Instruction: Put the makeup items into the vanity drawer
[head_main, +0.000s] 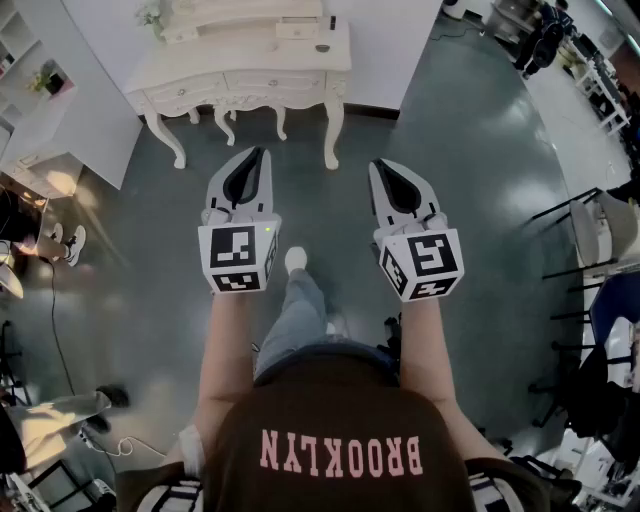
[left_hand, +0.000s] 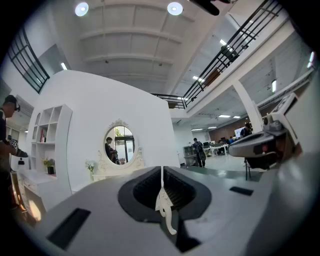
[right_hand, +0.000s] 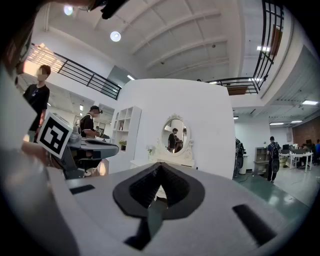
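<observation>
Vanity drawer sits closed in the front of the white vanity table, well ahead of me across the floor. The small things on its top are too far off to name as makeup. The table's long side runs from 9 to 3 o'clock, with the drawer fronts facing me. My left gripper, jaws pressed together on nothing, points to 12 o'clock, straight at the table. My right gripper, likewise closed and empty, has the table at about 11 o'clock. I judge the left slightly nearer, and I must walk up before either can reach.
</observation>
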